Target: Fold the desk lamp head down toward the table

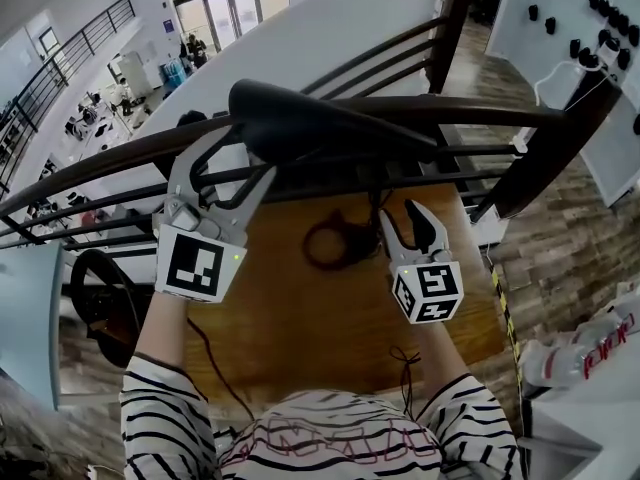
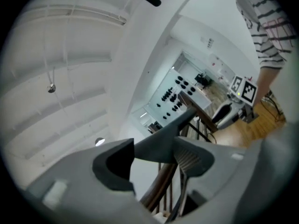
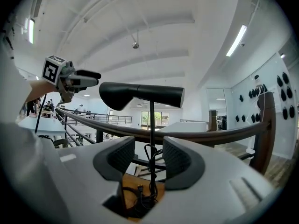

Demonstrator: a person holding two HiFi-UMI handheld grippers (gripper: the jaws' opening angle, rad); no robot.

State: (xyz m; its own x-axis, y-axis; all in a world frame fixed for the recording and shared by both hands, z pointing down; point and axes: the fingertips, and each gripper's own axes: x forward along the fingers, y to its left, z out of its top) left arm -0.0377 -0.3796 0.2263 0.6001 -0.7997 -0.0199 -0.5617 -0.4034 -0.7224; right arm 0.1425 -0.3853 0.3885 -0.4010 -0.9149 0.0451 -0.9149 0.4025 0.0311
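- Currently the desk lamp head (image 1: pixel 330 123) is raised and roughly level. It sits atop a thin stem (image 3: pixel 152 139) at the far side of the wooden table (image 1: pixel 300 318) and is not folded down.
- Left gripper (image 1: pixel 245 153) is held level at the head's left end. Its fingers (image 2: pixel 114 164) are released and spread wide.
- In the left gripper view the head's end lies in the gap between the pads, close to the right-hand pad. Whether it touches that pad I cannot tell; it is not clamped.
- Right gripper (image 1: pixel 400 213) is over the table, nearer the person than the lamp and well below the head.
- Its fingers (image 3: pixel 117 155) are apart and grasp nothing. The stem and a black cable (image 1: pixel 330 243) show through the gap, farther off.
- The cable lies coiled on the table just left of the right gripper.
- A dark handrail (image 1: pixel 100 163) runs behind the lamp.
- Striped sleeves (image 1: pixel 165 408) show at the bottom of the head view.
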